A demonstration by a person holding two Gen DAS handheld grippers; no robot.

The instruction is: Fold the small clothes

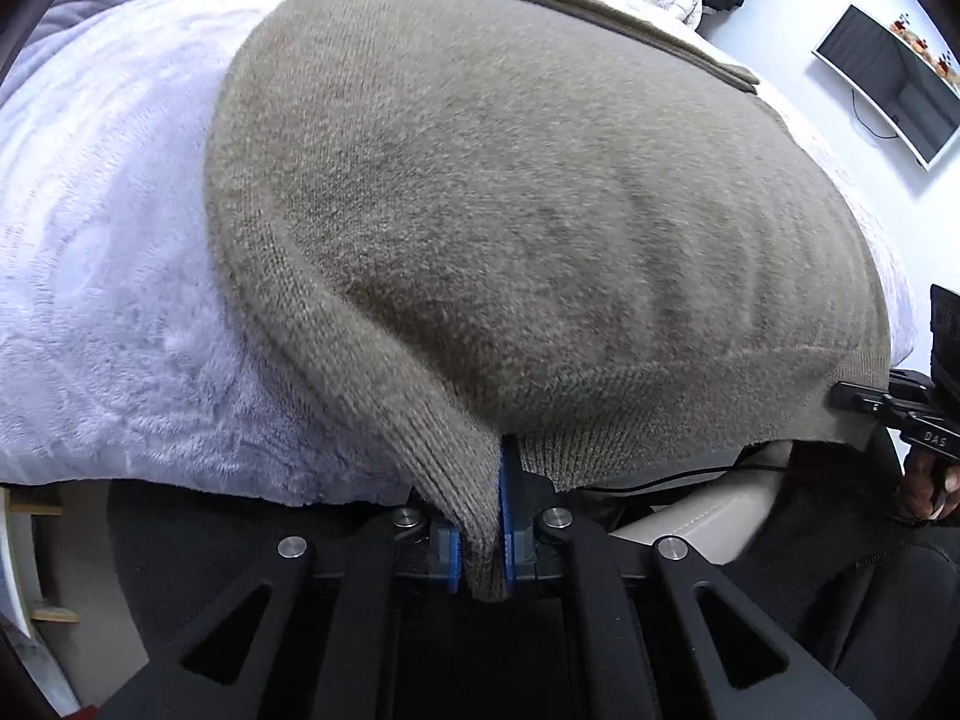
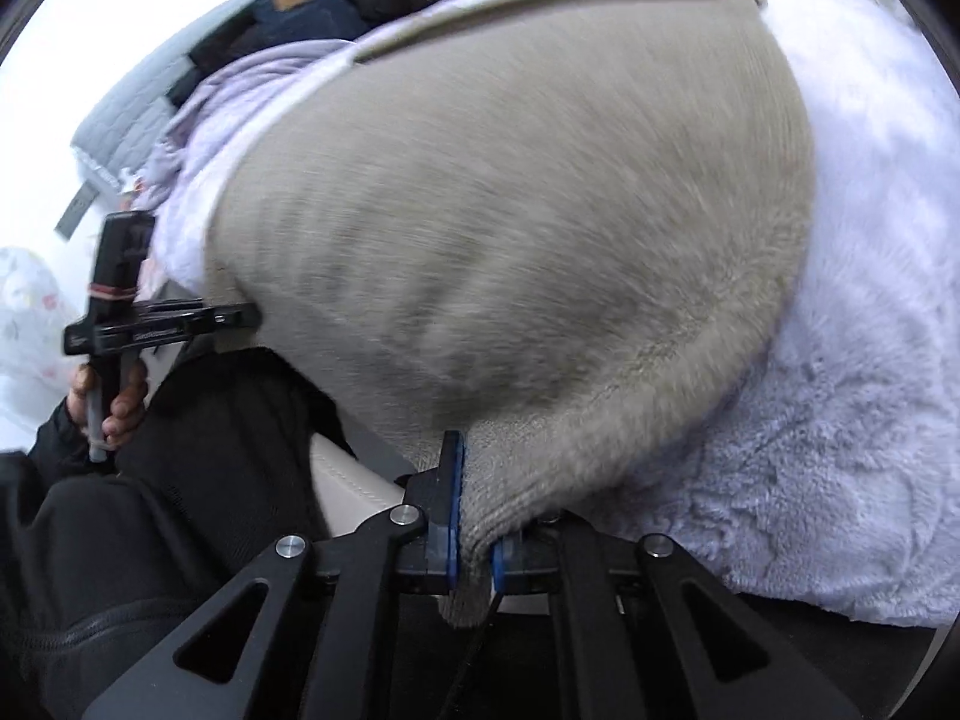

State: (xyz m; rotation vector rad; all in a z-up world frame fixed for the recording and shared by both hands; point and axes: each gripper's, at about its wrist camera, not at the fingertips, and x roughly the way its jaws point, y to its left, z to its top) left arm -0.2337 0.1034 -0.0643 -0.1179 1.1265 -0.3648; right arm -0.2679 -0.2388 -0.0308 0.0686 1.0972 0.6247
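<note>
A taupe knit sweater (image 1: 510, 210) lies spread on a white fluffy blanket (image 1: 108, 300) over a bed. My left gripper (image 1: 483, 546) is shut on the ribbed hem at the sweater's near left corner, cloth pinched between its blue pads. My right gripper (image 2: 474, 546) is shut on the hem at the near right corner of the sweater (image 2: 510, 240). The right gripper also shows at the right edge of the left wrist view (image 1: 888, 408), and the left gripper shows in the right wrist view (image 2: 180, 324). The near hem is lifted off the bed edge and stretched between the two.
The person's dark-clothed legs (image 2: 180, 480) are below the bed edge. A wall screen (image 1: 888, 78) hangs at the right. Folded dark clothes (image 2: 336, 6) and a lilac garment (image 2: 240, 84) lie at the bed's far side. The blanket (image 2: 840, 420) extends to the right.
</note>
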